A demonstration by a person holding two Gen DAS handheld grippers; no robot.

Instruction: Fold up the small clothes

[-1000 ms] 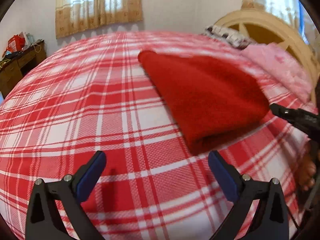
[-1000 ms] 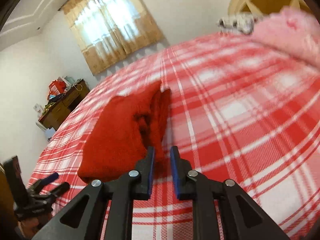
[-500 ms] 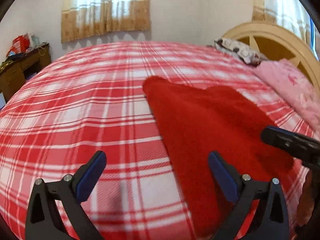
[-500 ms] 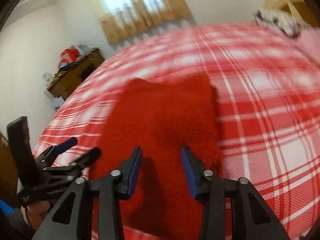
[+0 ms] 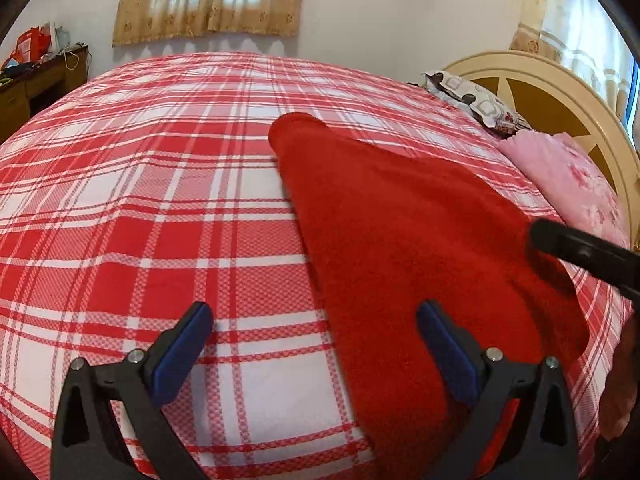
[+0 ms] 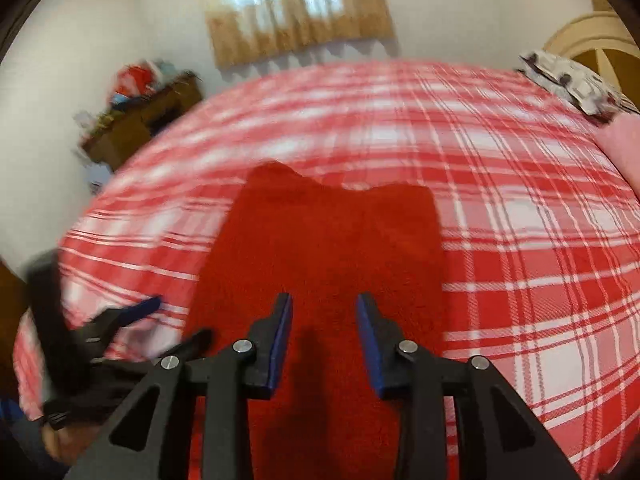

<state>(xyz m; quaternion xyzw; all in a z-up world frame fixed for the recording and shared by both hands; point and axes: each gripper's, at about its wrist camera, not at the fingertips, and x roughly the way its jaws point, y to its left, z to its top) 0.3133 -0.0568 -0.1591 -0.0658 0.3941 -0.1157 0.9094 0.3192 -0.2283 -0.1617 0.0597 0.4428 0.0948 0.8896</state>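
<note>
The bed [image 5: 120,200], under a red and white plaid cover, fills the space ahead of both pairs of fingers. A cream headboard [image 5: 560,92], a patterned pillow [image 5: 472,100] and a pink blanket [image 5: 568,176] lie far ahead and to the right of the left fingers.

The red garment [image 5: 400,232] lies flat on the cover, already folded over into a long strip. From the left gripper [image 5: 316,356] it runs from beneath the right-hand finger away ahead, its long axis pointing forward and slightly leftward, so most of it sits on that gripper's right side. From the right gripper [image 6: 324,344] the same garment [image 6: 328,248] lies directly under and ahead of the fingers, its long axis in line with them and its far end, with a shallow dip in the edge, well ahead.

The left fingers are spread wide, holding nothing. The right fingers are parted too, over the cloth but not closed on it; I cannot tell whether they touch it.

The right gripper looks the nearer and better centred on the near end. A lengthwise fold would probably start by pinching that near edge and carrying it toward the far one.
</note>
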